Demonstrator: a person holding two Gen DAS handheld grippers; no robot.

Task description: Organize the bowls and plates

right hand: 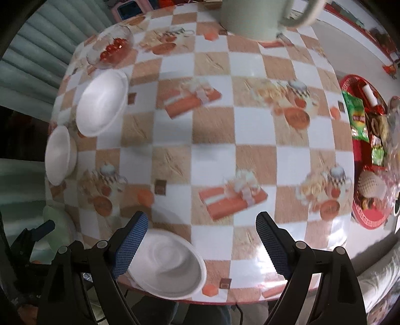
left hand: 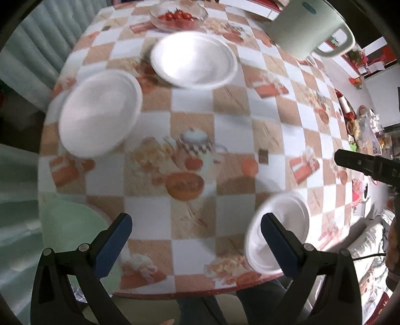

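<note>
A white plate [left hand: 100, 113] lies at the table's left and a second white plate [left hand: 193, 60] lies farther back. A small white bowl [left hand: 278, 230] sits at the near right edge, just behind my left gripper's right finger. My left gripper [left hand: 196, 233] is open and empty above the near edge. In the right wrist view the bowl [right hand: 167, 266] sits at the near edge beside my open, empty right gripper [right hand: 201, 235]. The two plates show at the left, one [right hand: 102, 102] behind the other [right hand: 60, 155].
A glass bowl of cherry tomatoes [left hand: 178, 16] stands at the back. A pale green kettle [left hand: 305, 25] stands at the back right. A red tray of snacks [right hand: 367, 150] lies on the right. A green plate [left hand: 72, 225] overhangs the near left edge.
</note>
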